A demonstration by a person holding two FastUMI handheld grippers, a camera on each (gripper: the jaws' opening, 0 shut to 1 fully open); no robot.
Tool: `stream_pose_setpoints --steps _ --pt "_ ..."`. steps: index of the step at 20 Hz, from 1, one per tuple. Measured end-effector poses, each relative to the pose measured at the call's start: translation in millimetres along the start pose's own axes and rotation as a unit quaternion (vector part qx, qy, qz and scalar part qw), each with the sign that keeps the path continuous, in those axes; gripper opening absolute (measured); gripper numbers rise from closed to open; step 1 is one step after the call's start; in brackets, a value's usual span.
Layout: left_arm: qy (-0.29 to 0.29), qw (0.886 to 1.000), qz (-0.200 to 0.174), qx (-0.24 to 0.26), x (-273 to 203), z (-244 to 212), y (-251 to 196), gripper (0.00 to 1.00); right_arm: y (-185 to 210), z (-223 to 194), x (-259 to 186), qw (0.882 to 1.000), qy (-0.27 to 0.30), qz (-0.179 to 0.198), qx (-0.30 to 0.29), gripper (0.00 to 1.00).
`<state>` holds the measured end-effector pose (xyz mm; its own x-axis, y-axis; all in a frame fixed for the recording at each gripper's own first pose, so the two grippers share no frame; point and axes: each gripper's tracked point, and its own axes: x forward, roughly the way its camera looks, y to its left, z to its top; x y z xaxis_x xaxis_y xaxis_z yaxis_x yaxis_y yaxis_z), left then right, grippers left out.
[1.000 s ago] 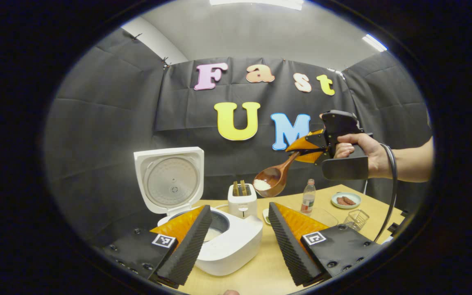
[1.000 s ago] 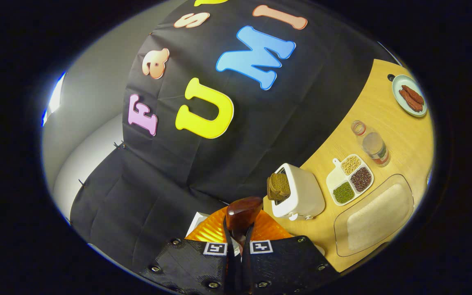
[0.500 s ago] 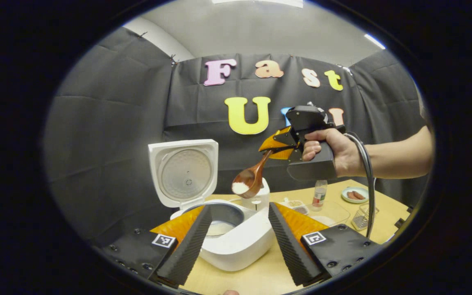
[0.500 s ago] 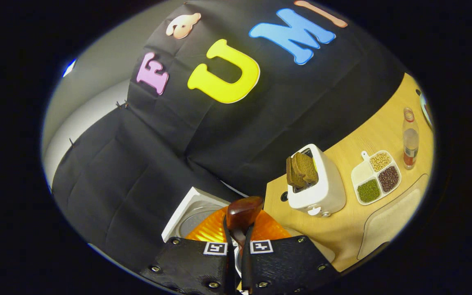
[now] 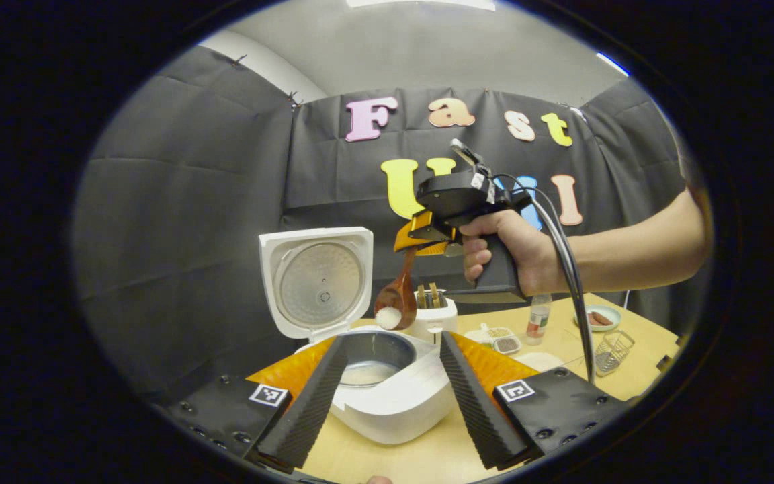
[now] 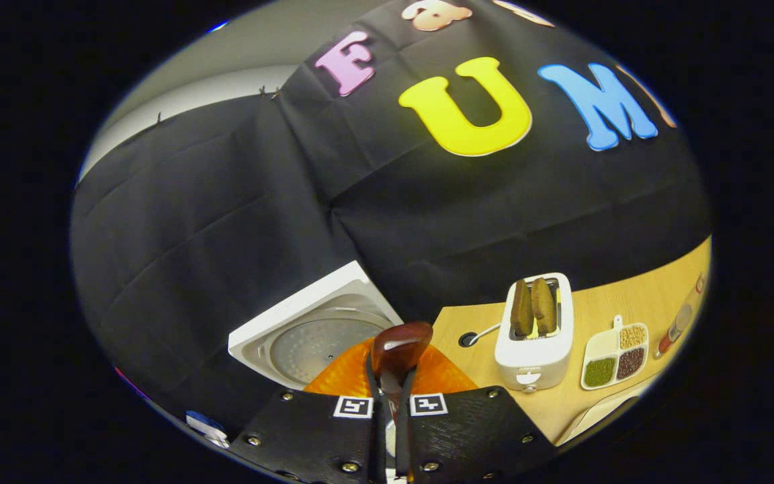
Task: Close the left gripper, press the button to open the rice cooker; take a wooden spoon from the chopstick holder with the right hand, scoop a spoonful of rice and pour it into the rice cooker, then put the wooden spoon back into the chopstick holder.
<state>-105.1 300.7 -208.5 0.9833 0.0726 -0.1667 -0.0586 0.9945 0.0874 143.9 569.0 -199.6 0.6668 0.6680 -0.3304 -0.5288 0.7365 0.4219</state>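
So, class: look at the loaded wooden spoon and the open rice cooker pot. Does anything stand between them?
Nothing visible does. The wooden spoon, clamped in the right gripper, hangs with rice just above the back rim of the rice cooker; its lid stands open behind.

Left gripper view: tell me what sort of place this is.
Most likely a staged kitchen table inside a recording booth: black cloth walls surround a wooden table holding an open rice cooker, a toaster and small dishes of food.

wooden spoon [image 5: 397,306]: glossy wood | rice cooker [image 5: 387,396]: smooth white plastic | table [image 5: 420,460]: matt wood
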Motion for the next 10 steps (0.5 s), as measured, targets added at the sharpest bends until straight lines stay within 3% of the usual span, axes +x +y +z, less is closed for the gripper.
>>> stream_pose_setpoints --steps 2,3,5,8,10 --pt "0.001 1.000 0.003 -0.001 -1.4 -3.9 3.2 0.97 9.1 -2.9 8.8 0.999 0.004 0.003 -0.048 0.06" --pt "0.001 1.000 0.005 -0.001 -2.3 -3.6 4.8 0.92 15.9 -4.1 11.8 0.998 0.003 0.007 -0.068 0.06" --pt "0.000 1.000 0.009 -0.004 -3.5 -2.8 9.6 0.97 26.8 -2.1 14.8 0.993 -0.001 0.016 -0.119 0.06" --pt "0.002 1.000 0.013 -0.006 -2.7 -4.5 11.8 0.97 54.5 2.3 10.2 0.974 -0.019 0.049 -0.219 0.06" --pt "0.002 1.000 0.016 -0.008 -2.9 -3.5 13.8 0.97 78.8 5.1 7.0 0.955 -0.035 0.088 -0.282 0.06"
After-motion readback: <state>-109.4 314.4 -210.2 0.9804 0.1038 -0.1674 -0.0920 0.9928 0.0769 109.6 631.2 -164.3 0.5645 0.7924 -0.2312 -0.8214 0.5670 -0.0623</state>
